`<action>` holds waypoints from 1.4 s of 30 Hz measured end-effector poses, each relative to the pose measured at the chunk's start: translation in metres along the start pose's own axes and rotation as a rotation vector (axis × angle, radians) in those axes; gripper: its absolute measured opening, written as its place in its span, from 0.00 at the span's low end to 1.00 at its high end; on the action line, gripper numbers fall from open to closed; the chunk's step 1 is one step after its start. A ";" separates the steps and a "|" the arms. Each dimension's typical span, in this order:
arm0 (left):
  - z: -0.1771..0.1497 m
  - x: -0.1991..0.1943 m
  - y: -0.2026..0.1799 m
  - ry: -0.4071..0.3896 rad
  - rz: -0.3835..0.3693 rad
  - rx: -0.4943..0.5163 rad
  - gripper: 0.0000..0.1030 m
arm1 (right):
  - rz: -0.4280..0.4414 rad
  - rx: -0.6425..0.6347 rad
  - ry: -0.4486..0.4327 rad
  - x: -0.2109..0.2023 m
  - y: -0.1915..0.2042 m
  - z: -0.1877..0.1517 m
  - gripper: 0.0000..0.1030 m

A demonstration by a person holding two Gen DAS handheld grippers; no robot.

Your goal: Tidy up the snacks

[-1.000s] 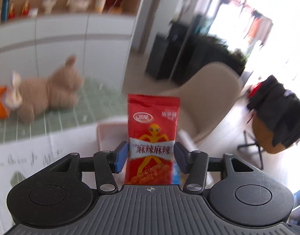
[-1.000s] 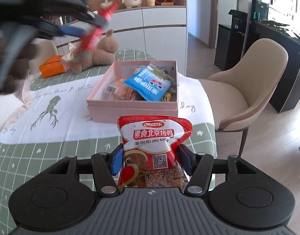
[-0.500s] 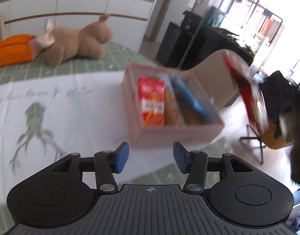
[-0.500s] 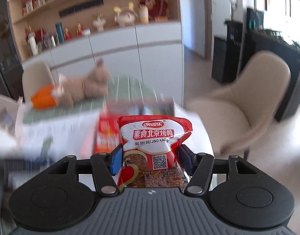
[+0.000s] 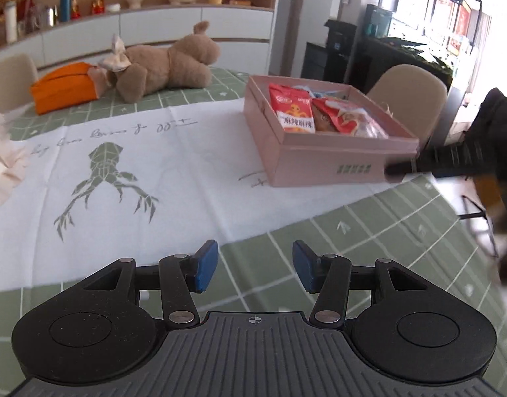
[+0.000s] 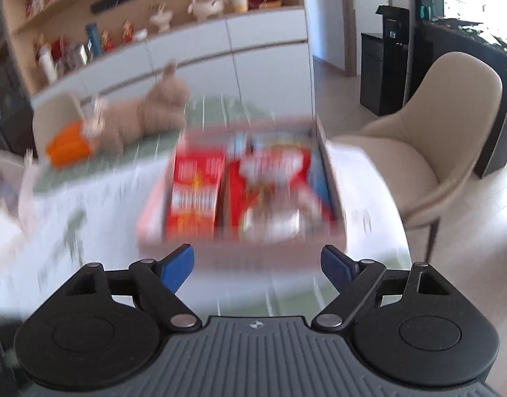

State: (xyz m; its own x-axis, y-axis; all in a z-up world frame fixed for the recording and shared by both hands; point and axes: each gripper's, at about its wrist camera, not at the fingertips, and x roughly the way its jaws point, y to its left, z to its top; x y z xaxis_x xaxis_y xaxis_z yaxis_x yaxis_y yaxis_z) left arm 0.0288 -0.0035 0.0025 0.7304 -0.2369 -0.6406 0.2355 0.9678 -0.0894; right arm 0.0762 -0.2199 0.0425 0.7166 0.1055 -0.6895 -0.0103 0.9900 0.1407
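At the left wrist view's upper left, a plush bear (image 5: 167,63) lies on the bench (image 5: 286,244). The left gripper (image 5: 255,266) is released, empty. At upper right, the pink box (image 5: 323,162) holds snack packets (image 5: 291,109). The right gripper (image 6: 257,266), jaws just opening, is empty below the blurred box.

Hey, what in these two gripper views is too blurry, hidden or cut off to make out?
- Right wrist view: motion blur smears the pink cardboard box and its red packets' print.
- Left wrist view: the box's near wall hides the packets' lower ends.
- Left wrist view: the dark blurred shape is cut by the right edge.
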 end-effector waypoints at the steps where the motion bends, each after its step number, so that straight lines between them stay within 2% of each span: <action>1: -0.005 0.001 -0.002 -0.004 0.006 0.002 0.53 | -0.008 -0.006 0.016 -0.001 0.005 -0.015 0.82; 4: -0.018 0.007 -0.004 0.014 0.023 0.005 0.53 | -0.012 -0.002 0.052 0.001 0.015 -0.052 0.82; 7: -0.028 0.007 -0.005 -0.031 0.016 0.015 0.55 | -0.022 -0.009 0.083 0.007 0.022 -0.072 0.82; 10: -0.031 0.009 -0.008 -0.059 0.012 0.035 0.60 | -0.072 -0.028 0.040 0.004 0.026 -0.084 0.84; 12: -0.034 0.011 -0.014 -0.072 0.025 0.073 0.63 | -0.119 -0.032 0.017 0.004 0.026 -0.087 0.89; 13: -0.034 0.011 -0.017 -0.071 0.038 0.085 0.63 | -0.147 -0.020 0.006 0.003 0.024 -0.088 0.98; 14: -0.034 0.012 -0.019 -0.072 0.046 0.090 0.63 | -0.156 0.010 -0.006 0.003 0.020 -0.090 1.00; 22: -0.031 0.015 -0.021 -0.071 0.059 0.084 0.66 | -0.160 0.002 -0.107 0.000 0.016 -0.104 1.00; 42: -0.031 0.015 -0.020 -0.071 0.055 0.082 0.65 | -0.153 0.002 -0.106 0.001 0.013 -0.102 1.00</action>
State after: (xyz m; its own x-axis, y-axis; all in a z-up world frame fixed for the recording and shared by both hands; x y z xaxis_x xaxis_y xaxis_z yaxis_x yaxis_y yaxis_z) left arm 0.0148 -0.0235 -0.0292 0.7865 -0.1919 -0.5870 0.2431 0.9700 0.0088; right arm 0.0060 -0.1970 -0.0288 0.7793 -0.0571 -0.6241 0.1058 0.9935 0.0412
